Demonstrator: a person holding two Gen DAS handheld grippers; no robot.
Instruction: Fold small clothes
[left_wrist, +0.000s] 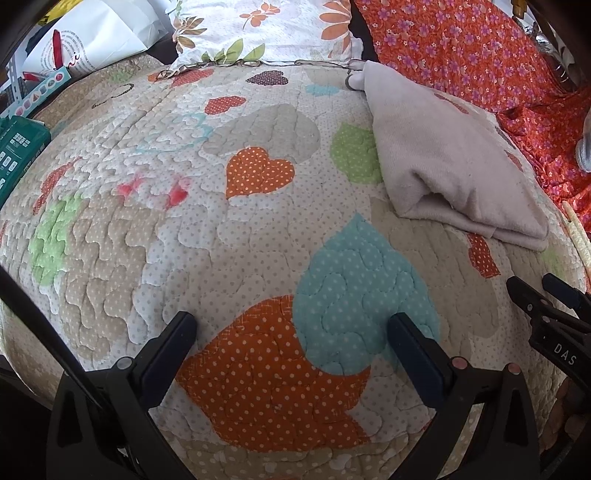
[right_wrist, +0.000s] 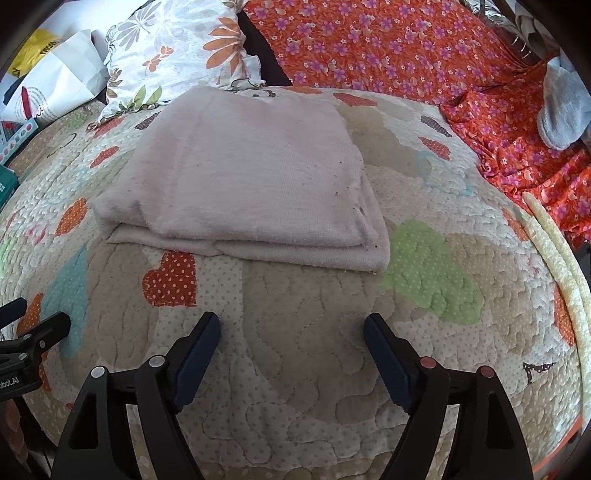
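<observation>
a folded pale pink garment (right_wrist: 243, 184) is lying flat on a quilted bedspread (right_wrist: 314, 369) that is patterned with dotted hearts; the cloth is being seen doubled into a neat rectangle, its layered edges facing the right wrist camera and an orange heart patch (right_wrist: 171, 280) showing just in front of its near edge. the right gripper (right_wrist: 291, 338) is being held above the quilt short of the garment, its two fingers spread wide apart with nothing between them. the left gripper (left_wrist: 291, 332) is likewise being held with its fingers wide apart and empty, over an orange heart and a teal heart (left_wrist: 354, 291) of the quilt, well to the left of the garment, which is appearing in that view at the upper right (left_wrist: 443, 162). each gripper's tip is being caught at the edge of the other's view. a floral pillow (right_wrist: 177, 48) is resting at the head of the quilt, just behind the garment, and an orange flowered sheet (right_wrist: 388, 51) is spreading to the right of it. a grey soft item (right_wrist: 565, 107) is lying on that sheet at the far right, and a white paper bag (right_wrist: 62, 77) is standing at the far left
</observation>
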